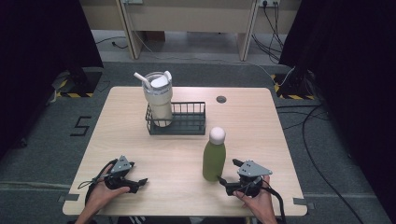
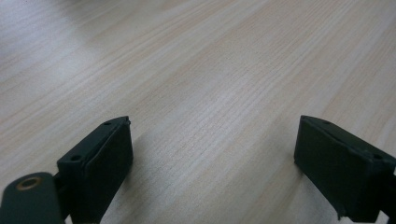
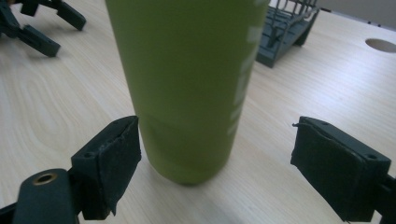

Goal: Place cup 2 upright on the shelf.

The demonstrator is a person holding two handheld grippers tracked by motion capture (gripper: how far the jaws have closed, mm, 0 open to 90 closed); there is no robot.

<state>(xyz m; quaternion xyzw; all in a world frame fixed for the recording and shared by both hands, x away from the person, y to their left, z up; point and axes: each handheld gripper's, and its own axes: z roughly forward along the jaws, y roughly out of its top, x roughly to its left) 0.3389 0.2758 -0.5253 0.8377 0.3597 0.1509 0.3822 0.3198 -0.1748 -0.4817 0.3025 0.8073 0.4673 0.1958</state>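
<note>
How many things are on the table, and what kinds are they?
Green bottle: 1
Cream tumbler with a straw: 1
Dark wire basket: 1
Grippers, left gripper and right gripper: 2
Total: 5

The high view looks forward and down from above the near side of the wooden table [image 1: 177,154], far enough back to show the floor around it. The left gripper view sits low, very close to the tabletop [image 2: 210,84], looking along the bare wood. The right gripper view sits low too, looking at the green bottle [image 3: 187,84] from close by. The high view shares that bottle [image 1: 214,161] and the wire basket [image 1: 184,123] [image 3: 285,28] with it.
</note>
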